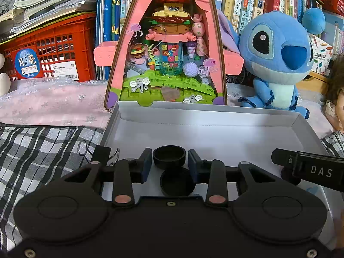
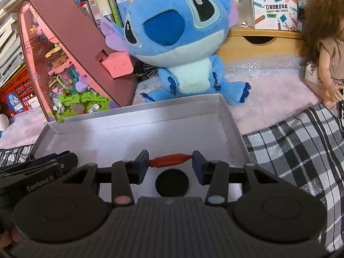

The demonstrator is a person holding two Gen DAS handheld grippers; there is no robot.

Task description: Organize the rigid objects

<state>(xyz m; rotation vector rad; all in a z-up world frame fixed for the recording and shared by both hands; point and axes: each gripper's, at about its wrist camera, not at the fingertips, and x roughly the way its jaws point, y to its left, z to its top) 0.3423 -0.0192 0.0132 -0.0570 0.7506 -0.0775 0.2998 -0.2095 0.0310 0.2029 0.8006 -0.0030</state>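
Risk sits with both tools hanging over the near end of the grey tray (image 1: 225,116). Left tool (image 1: 169,166) has its pads apart either side of a black cup (image 1: 169,155), not pressing it; a second black cup (image 1: 177,182) lies just below, so it could land askew. Right tool (image 2: 170,165) is clamped endwise on a red cylinder (image 2: 171,160); that narrow hold may let it pivot and drop crooked.

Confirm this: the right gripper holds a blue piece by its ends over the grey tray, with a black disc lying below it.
Wrong colour. The piece clamped in the right gripper is red, as the right wrist view shows. It is held by its ends over the grey tray, above the black disc.
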